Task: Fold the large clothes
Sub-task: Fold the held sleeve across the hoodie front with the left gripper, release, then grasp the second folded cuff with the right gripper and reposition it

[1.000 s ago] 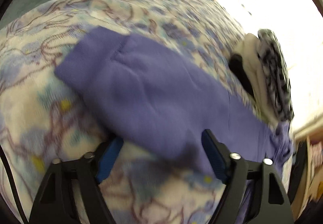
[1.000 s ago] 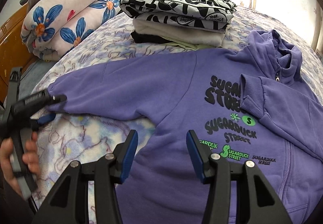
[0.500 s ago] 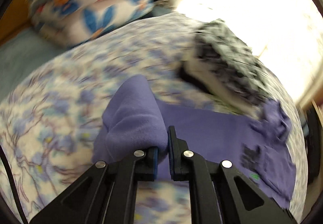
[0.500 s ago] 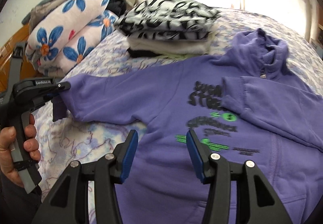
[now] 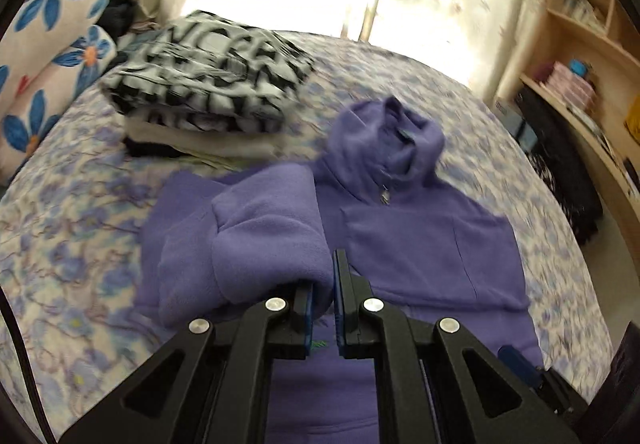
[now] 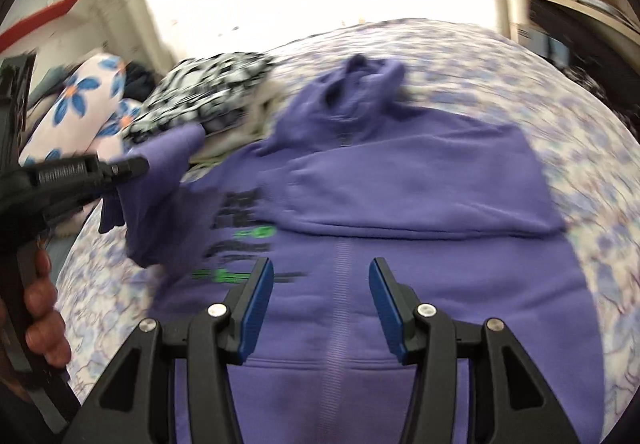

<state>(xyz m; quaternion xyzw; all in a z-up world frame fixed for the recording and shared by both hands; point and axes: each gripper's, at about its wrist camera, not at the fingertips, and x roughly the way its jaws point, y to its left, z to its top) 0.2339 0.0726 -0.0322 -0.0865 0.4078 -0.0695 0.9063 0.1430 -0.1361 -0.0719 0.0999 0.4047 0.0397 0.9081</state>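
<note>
Sleeve [image 5: 264, 240] of purple hoodie [image 5: 432, 244] on bed [image 5: 60, 244], pinched in clenched left gripper [image 5: 322, 300], may slip or bunch crooked across the chest; right gripper [image 6: 320, 308] gapes empty over the hem.

Black and green print on the purple hoodie [image 6: 400, 284] was too blurred to read, bold black lettering on the folded black-and-white garment [image 5: 208, 84] illegible too

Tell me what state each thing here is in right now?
Purple fleece hoodie: lying flat on the bed, one sleeve already folded across its chest.
Other purple sleeve: lifted, pinched at the cuff.
Left gripper: shut on the sleeve.
Right gripper: open, empty.
Black-and-white patterned clothes pile: folded, stacked.
</note>
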